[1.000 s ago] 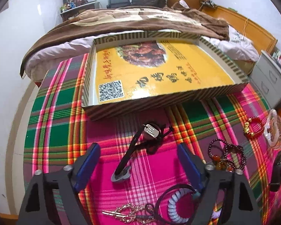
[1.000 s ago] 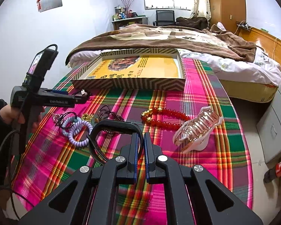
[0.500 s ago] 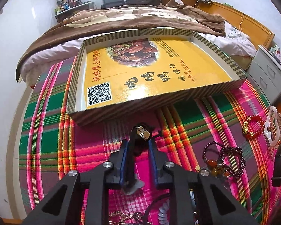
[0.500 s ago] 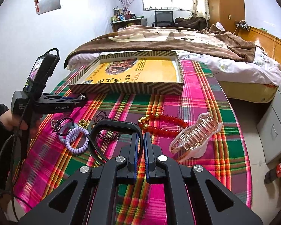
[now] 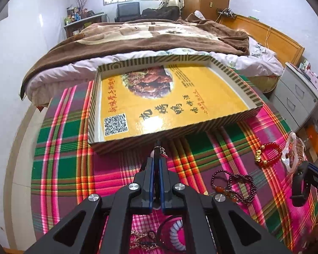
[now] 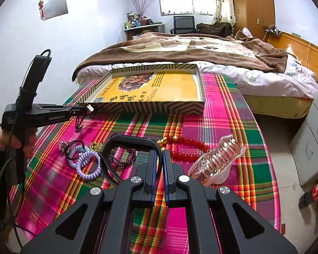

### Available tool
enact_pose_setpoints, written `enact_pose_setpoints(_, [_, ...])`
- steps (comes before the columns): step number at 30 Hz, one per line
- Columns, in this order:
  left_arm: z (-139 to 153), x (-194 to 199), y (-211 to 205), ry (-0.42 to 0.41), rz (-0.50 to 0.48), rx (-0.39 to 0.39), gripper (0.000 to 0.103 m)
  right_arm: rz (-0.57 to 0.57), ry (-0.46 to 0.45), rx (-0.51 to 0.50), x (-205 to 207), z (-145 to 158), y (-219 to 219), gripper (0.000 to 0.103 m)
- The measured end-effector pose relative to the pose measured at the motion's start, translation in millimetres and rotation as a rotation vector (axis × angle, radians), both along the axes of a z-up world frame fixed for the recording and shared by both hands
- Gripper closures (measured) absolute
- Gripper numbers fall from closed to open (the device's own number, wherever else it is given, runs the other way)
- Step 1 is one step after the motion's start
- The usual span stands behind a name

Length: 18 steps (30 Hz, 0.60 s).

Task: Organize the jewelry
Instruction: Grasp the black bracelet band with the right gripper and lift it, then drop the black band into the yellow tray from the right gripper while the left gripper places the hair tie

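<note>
Left gripper (image 5: pixel 156 160): my jaws have just closed and now pinch the black cord necklace (image 6: pixel 82 120), lifted just clear of the cloth.
Necklace: thin matte cord with a small metal tag (image 5: pixel 162 150) at the fingertips (the tag pokes out past them, toward the box); in the right view the cord hangs down in a loose loop below my gripper, its long axis roughly vertical.
Right gripper (image 6: pixel 160 158): pressed together on the black headband (image 6: pixel 125 142), a smooth glossy plastic arc whose open ends point back toward me.
Box (image 5: pixel 241 117): shallow cardboard tray, chevron-striped walls, glossy yellow printed floor, lying flat just beyond the necklace.
Cloth (image 6: pixel 220 127): woven plaid, pink, green and orange.
Nearby: red bead bracelet (image 6: pixel 186 146), dark bead bracelet (image 5: pixel 239 182), lilac spiral hair tie (image 6: pixel 88 165), ribbed translucent pink hair claw (image 6: pixel 218 160), all resting on the cloth.
</note>
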State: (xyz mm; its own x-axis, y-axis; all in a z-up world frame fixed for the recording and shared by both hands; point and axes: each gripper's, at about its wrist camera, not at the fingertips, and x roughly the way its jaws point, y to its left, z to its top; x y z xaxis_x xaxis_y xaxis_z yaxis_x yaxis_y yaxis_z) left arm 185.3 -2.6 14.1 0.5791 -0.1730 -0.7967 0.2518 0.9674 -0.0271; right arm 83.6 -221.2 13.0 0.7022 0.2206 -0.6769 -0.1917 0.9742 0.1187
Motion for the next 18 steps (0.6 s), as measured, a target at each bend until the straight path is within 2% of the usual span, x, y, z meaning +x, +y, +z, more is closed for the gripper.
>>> enact_pose_setpoints(4, [14.7, -3.2, 4.2, -0.016, -0.001, -0.034, 0.099, 0.001, -0.018, 0.000, 4.1, 9.8, -1.3, 0.098])
enact_pose_setpoints(8, [30.1, -1.6, 7.7, -0.041, 0.012, -0.034, 0.099, -0.003, -0.032, -0.008, 16.5, 23.4, -4.8, 0.098])
enact_pose_setpoints(18, [64.3, 28.3, 14.7, -0.090, 0.020, -0.064, 0.099, -0.044, -0.058, -0.030, 79.1, 60.5, -14.2, 0.098])
